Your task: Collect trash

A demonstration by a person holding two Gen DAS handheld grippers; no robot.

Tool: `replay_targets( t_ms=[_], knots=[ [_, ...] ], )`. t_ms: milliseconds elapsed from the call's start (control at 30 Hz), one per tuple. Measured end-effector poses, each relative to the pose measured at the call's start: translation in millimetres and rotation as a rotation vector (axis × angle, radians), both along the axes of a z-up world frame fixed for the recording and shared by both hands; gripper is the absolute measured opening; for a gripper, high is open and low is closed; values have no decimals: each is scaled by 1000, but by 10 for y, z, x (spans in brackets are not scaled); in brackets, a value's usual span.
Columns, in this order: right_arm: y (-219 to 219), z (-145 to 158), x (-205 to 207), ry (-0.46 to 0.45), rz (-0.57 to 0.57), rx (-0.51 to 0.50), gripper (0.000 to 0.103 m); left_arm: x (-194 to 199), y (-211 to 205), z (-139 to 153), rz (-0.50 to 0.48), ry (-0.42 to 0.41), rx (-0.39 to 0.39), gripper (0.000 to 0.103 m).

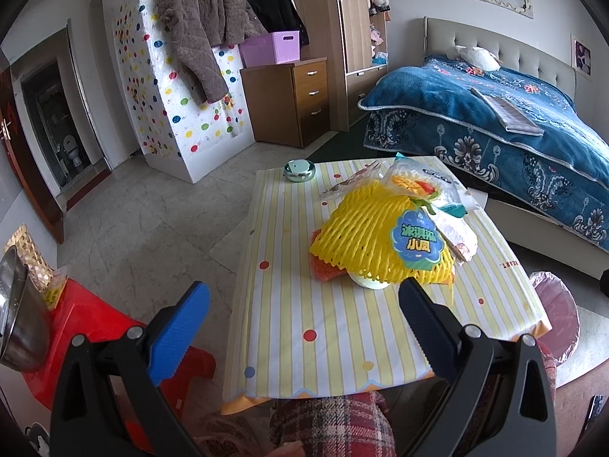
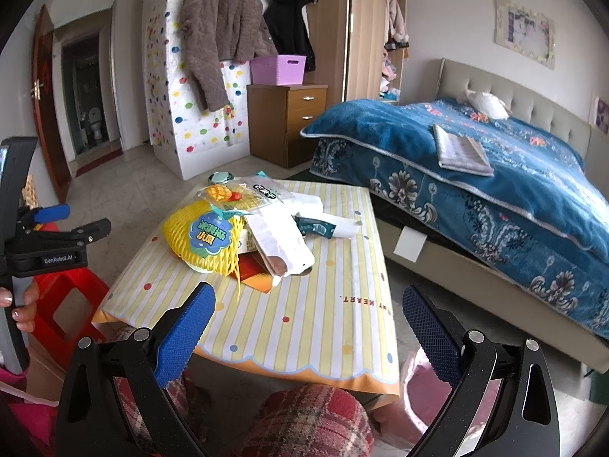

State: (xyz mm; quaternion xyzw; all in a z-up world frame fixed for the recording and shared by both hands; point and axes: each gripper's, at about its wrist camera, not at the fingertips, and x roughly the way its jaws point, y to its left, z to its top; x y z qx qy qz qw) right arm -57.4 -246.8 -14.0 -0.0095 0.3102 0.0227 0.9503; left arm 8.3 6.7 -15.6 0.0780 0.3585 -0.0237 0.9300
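Note:
A heap of trash lies on a small table with a yellow-striped cloth [image 1: 304, 304] [image 2: 323, 304]. On top is a yellow foam fruit net [image 1: 365, 228] [image 2: 201, 243] with a blue label. Around it lie clear and white wrappers [image 1: 430, 186] [image 2: 281, 236], an orange packet [image 2: 259, 274] and a teal sachet [image 2: 316, 226]. My left gripper [image 1: 304, 297] hovers open just short of the net, holding nothing. My right gripper [image 2: 308, 304] is open above the table's near half, right of the heap. The left gripper [image 2: 82, 221] shows at the left edge of the right wrist view.
A pink-lined bin [image 1: 555, 316] [image 2: 422, 392] stands at the table's right corner. A red stool [image 1: 95, 327] and a steel bowl [image 1: 19, 320] sit to the left. A small round tin [image 1: 299, 170] rests at the table's far edge. A bed [image 2: 495, 175] lies right; plaid knees [image 2: 304, 419] below.

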Motion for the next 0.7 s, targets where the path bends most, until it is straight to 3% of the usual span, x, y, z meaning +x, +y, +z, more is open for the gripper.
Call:
replay_targets(
  t_ms=[167, 433, 567, 633, 700],
  knots=[
    [54, -84, 205, -15, 33, 46, 98, 120, 10, -68, 0, 15, -27, 96],
    [427, -143, 553, -23, 117, -45, 95, 342, 106, -70, 21, 1, -16, 96],
    [634, -135, 735, -22, 183, -77, 90, 484, 209, -56, 27, -10, -25, 96],
    [765, -147, 859, -14, 202, -99, 72, 570, 260, -75, 29, -7, -28, 96],
    [876, -172, 977, -3, 225, -110, 72, 664, 318, -113, 37, -5, -21, 96]
  ],
)
